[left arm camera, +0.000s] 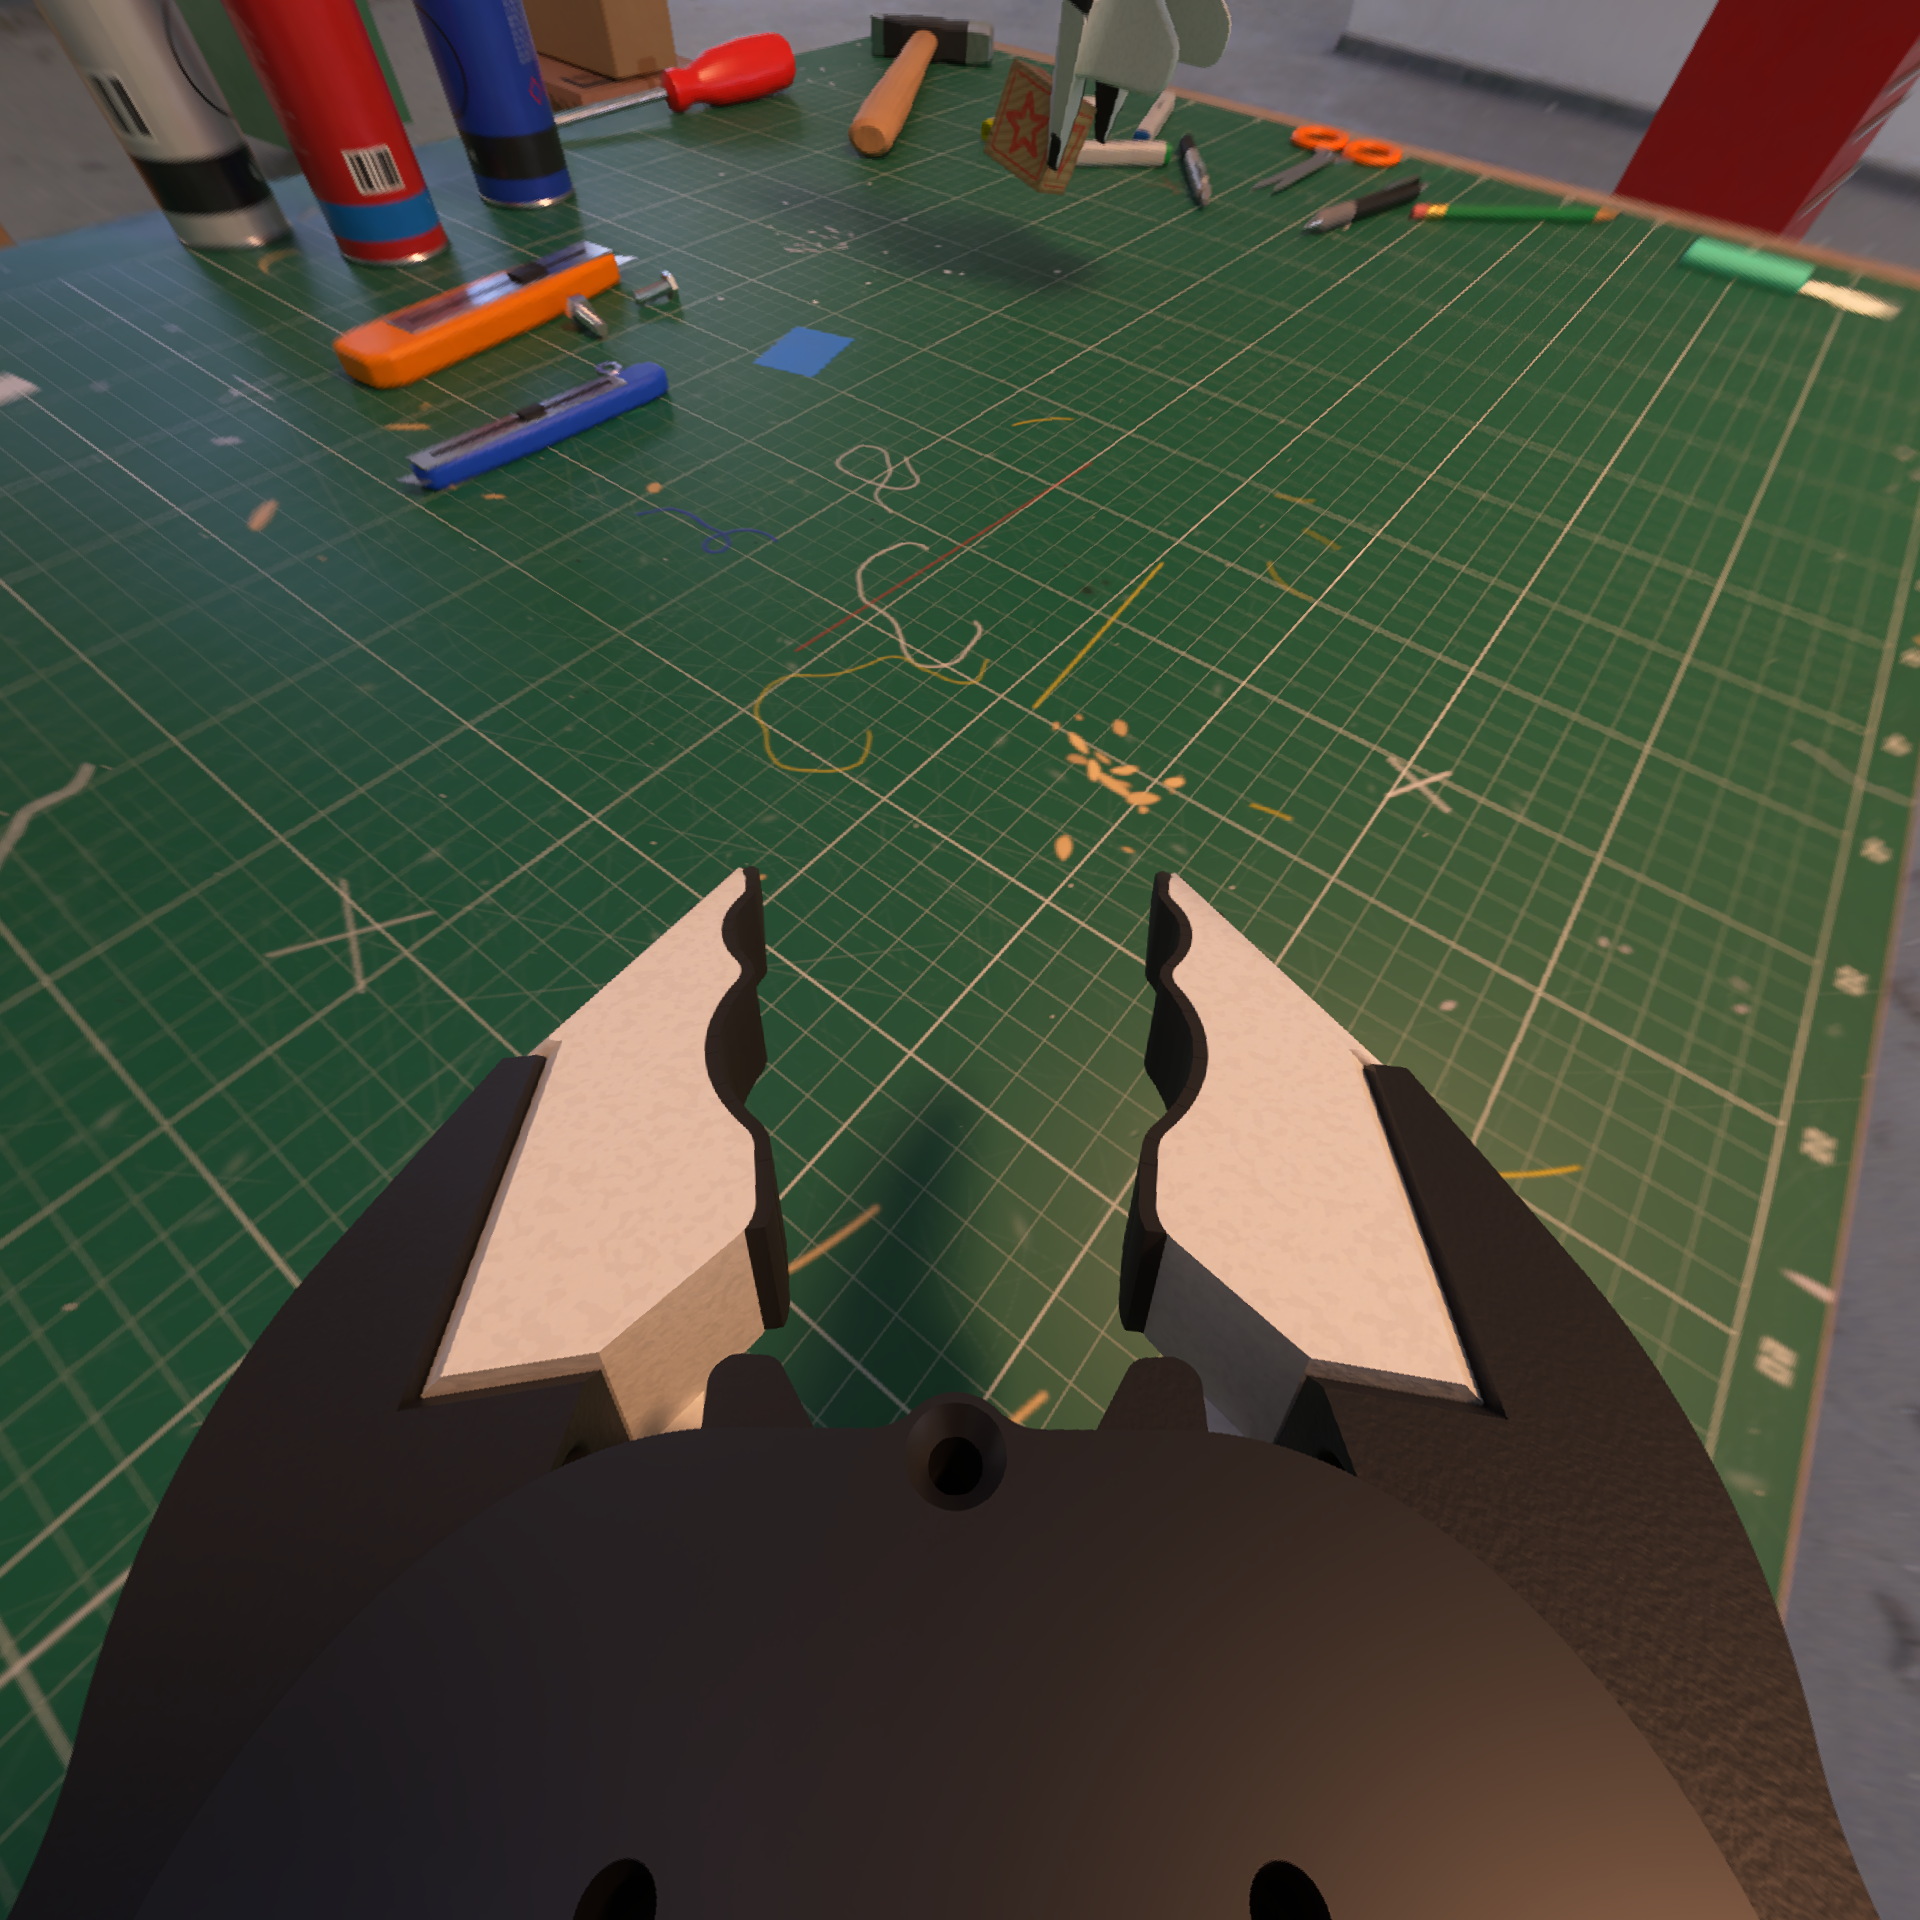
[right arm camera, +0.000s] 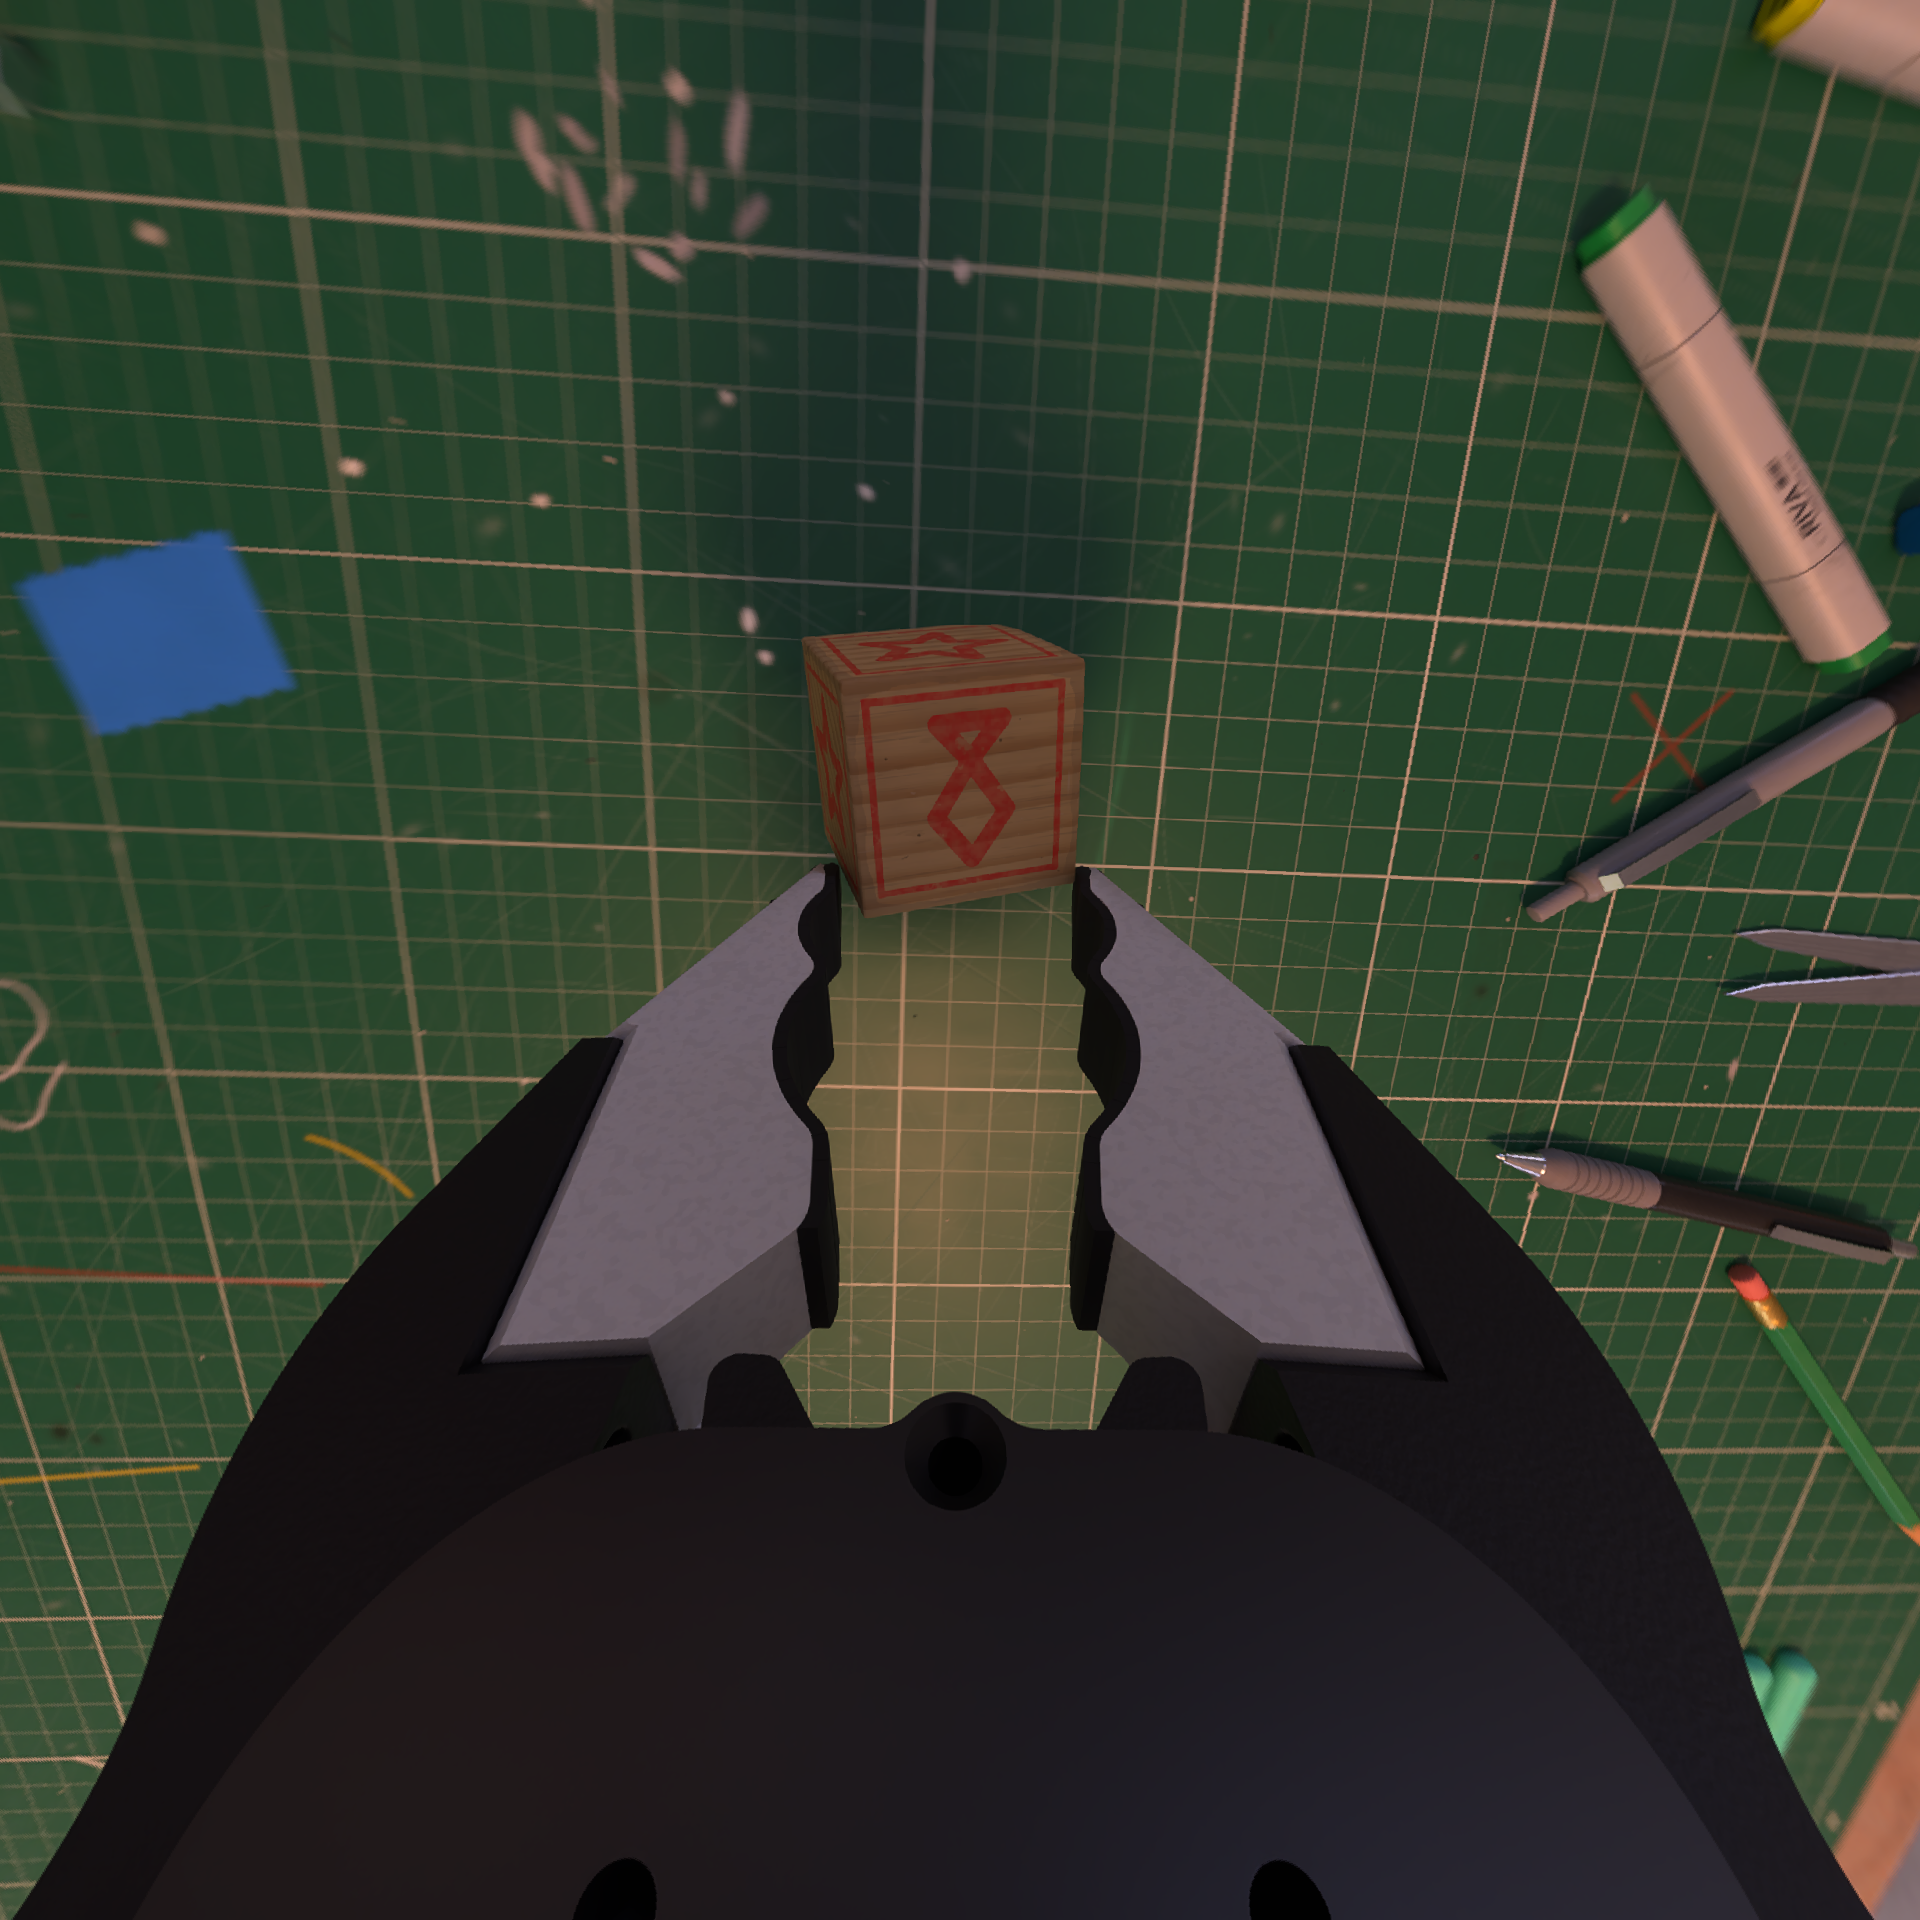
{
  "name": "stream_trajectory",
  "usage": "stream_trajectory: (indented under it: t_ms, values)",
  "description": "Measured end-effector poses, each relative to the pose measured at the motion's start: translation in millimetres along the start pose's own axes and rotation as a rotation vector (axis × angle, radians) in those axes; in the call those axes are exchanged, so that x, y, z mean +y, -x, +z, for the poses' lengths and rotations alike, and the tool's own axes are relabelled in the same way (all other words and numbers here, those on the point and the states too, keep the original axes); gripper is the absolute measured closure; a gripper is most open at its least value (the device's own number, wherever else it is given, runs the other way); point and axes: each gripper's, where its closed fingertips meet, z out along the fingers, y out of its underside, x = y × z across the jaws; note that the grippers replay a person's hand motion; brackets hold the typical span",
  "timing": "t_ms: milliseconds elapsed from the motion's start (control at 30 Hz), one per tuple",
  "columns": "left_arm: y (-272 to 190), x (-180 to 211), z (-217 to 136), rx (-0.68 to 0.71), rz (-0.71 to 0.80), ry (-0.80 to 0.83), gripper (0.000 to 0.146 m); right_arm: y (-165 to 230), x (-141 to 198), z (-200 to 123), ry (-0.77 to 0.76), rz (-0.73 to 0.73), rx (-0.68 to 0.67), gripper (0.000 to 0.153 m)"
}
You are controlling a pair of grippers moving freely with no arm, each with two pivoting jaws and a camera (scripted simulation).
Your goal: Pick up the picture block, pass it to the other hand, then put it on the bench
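The picture block (right arm camera: 951, 769) is a wooden cube with red figures. My right gripper (right arm camera: 954, 873) is shut on it at the very fingertips, pointing down at the green cutting mat (right arm camera: 416, 727) of the bench. In the left wrist view the block (left arm camera: 1023, 130) hangs tilted in the right gripper (left arm camera: 1081, 135) above the mat's far edge, with its shadow on the mat below it. My left gripper (left arm camera: 956, 878) is open and empty, low over the near middle of the mat (left arm camera: 1351, 623), far from the block.
Spray cans (left arm camera: 343, 135), orange (left arm camera: 478, 317) and blue (left arm camera: 540, 421) utility knives, a screwdriver (left arm camera: 717, 73) and a hammer (left arm camera: 904, 83) lie at the far left. A marker (right arm camera: 1725, 426), pens (right arm camera: 1704, 821), scissors (right arm camera: 1839, 966) and a pencil (right arm camera: 1829, 1413) lie right of the block. A blue patch (right arm camera: 156, 629) lies to its left.
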Motion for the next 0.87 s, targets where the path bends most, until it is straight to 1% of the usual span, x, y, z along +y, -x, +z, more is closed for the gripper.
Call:
stream_trajectory:
  t_ms: [100, 200, 233, 300, 333, 367, 400, 433, 500, 533, 567, 600, 633, 667, 700, 733, 767, 833, 867]
  values:
    - [1.1, 2.0, 0.9, -0.044, 0.068, 0.013, 0.079, -9.0, 1.9, 17.2, 0.107, 0.022, 0.031, 0.108]
    - [-3.0, 5.8, 3.8, -0.033, 0.076, 0.033, 0.082, -13.8, 7.5, 28.3, 0.191, 0.012, 0.064, 0.108]
    - [-4.0, 7.7, 4.7, -0.027, 0.070, 0.045, 0.082, -15.0, 7.4, 30.2, 0.196, 0.009, 0.072, 0.108]
    - [-3.2, 11.9, 5.7, -0.029, 0.047, 0.078, 0.080, -17.0, 2.9, 28.8, 0.158, 0.005, 0.084, 0.108]
    - [-2.9, 13.0, 5.8, -0.024, 0.032, 0.086, 0.080, -17.4, -1.0, 23.2, 0.122, -0.001, 0.089, 0.096]
    - [-2.4, 13.5, 5.5, -0.013, 0.013, 0.091, 0.079, -16.5, -6.8, 12.4, 0.061, -0.007, 0.093, 0.079]
    - [-1.4, 13.3, 4.8, -0.005, -0.008, 0.091, 0.079, -12.7, -12.9, -3.4, -0.025, -0.015, 0.088, 0.069]
    - [-0.3, 12.6, 3.9, 0.002, -0.028, 0.088, 0.078, -4.2, -18.0, -24.7, -0.135, -0.027, 0.068, 0.067]
    - [1.8, 10.6, 1.8, 0.017, -0.053, 0.078, 0.079, 32.6, -19.2, -80.2, -0.425, -0.085, -0.026, 0.068]
    - [3.2, 9.4, 0.7, 0.019, -0.060, 0.074, 0.079, 62.7, -12.2, -109.9, -0.589, -0.125, -0.122, 0.070]
    - [4.5, 7.9, -0.3, 0.021, -0.066, 0.068, 0.079, 99.5, 2.8, -138.3, -0.747, -0.173, -0.263, 0.072]
    - [5.2, 6.8, -1.1, 0.026, -0.072, 0.063, 0.079, 136.2, 24.0, -160.9, -0.870, -0.219, -0.416, 0.074]
    - [5.5, 6.1, -1.6, 0.033, -0.079, 0.062, 0.079, 170.9, 49.3, -176.6, -0.955, -0.253, -0.564, 0.075]
    - [5.8, 6.0, -2.1, 0.039, -0.088, 0.063, 0.079, 204.4, 77.8, -184.2, -0.993, -0.289, -0.699, 0.075]
    - [6.2, 6.4, -2.5, 0.042, -0.095, 0.068, 0.079, 234.1, 105.3, -183.7, -0.984, -0.324, -0.806, 0.076]
    - [7.2, 6.9, -3.4, 0.038, -0.099, 0.076, 0.079, 261.9, 131.5, -177.4, -0.950, -0.362, -0.899, 0.079]
    - [8.8, 6.4, -5.8, 0.028, -0.103, 0.086, 0.079, 287.2, 156.3, -165.2, -0.883, -0.409, -0.972, 0.084]
    - [18.2, 1.0, -17.8, -0.018, -0.108, 0.090, 0.078, 320.5, 191.8, -140.4, -0.716, -0.502, -1.016, 0.087]
    - [25.9, -2.5, -25.7, -0.064, -0.116, 0.091, 0.079, 329.2, 201.0, -134.1, -0.666, -0.534, -1.013, 0.087]
